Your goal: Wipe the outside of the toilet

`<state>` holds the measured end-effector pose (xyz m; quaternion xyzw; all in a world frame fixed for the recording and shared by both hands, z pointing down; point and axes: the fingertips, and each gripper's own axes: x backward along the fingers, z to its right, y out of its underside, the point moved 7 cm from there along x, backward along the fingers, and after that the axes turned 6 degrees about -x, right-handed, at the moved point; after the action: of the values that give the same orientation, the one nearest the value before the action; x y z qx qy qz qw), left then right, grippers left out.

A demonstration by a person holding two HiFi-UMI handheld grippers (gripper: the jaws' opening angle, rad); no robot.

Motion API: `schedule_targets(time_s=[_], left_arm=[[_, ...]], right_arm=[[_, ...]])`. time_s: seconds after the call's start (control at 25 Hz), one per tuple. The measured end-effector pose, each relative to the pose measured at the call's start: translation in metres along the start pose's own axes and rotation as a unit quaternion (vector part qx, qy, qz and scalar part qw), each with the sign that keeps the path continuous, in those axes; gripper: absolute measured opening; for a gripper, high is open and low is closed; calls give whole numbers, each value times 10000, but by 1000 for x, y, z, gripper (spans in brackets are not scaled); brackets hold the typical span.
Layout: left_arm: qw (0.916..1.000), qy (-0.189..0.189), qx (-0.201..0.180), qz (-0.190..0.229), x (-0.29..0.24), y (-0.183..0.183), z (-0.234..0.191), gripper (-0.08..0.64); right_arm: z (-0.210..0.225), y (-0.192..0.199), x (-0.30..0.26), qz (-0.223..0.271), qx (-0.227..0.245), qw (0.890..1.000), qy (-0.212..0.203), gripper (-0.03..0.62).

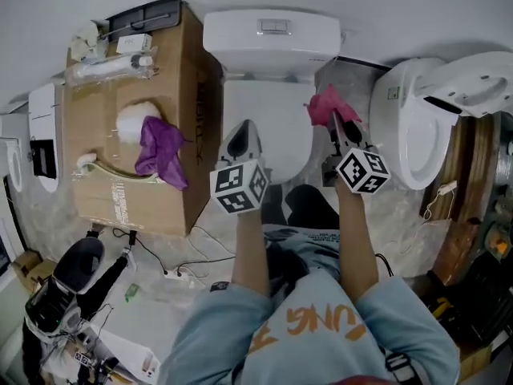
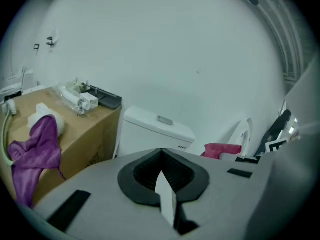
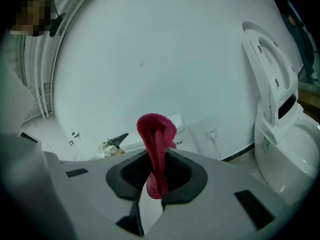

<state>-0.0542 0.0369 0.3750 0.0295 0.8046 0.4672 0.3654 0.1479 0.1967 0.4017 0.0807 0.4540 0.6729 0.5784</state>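
The marbled floor (image 1: 405,219) bears a toilet (image 1: 268,42) and a cardboard box (image 1: 104,184) topped by a purple cloth (image 1: 160,152)

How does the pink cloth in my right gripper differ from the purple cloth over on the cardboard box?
Colour: the crimson-pink fabric cloth versus the purple fabric cloth. State: the pink one is pinched in the right gripper, whose jaws are shut on it; the purple one lies loose, untouched. Place: pink is held over the white toilet; purple drapes over the brown cardboard box edge. Both are soft, crumpled cloths.

Head view steeply down; both gripper views low, wallward, toilet tank (image 1: 271,42) common.
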Motion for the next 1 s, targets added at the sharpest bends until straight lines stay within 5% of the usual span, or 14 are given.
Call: schedule_targets(time_s=[0.2, 0.48, 0.68, 1.0], left_arm=[[9981, 136, -243, 556, 36, -36, 49, 26], [9846, 188, -908, 1484, 101, -101, 113, 26], [9743, 182, -1165, 1920, 124, -130, 150, 26], [9655, 77, -1360, 2220, 143, -144, 164, 26]], right_arm=[[-35, -52, 43, 139, 487, 9967, -636, 81], [-81, -134, 121, 698, 1348, 9816, -1156, 81], [-114, -180, 156, 1133, 2063, 9567, -1710, 81], [-112, -191, 175, 1348, 2207, 9502, -1740, 81]])
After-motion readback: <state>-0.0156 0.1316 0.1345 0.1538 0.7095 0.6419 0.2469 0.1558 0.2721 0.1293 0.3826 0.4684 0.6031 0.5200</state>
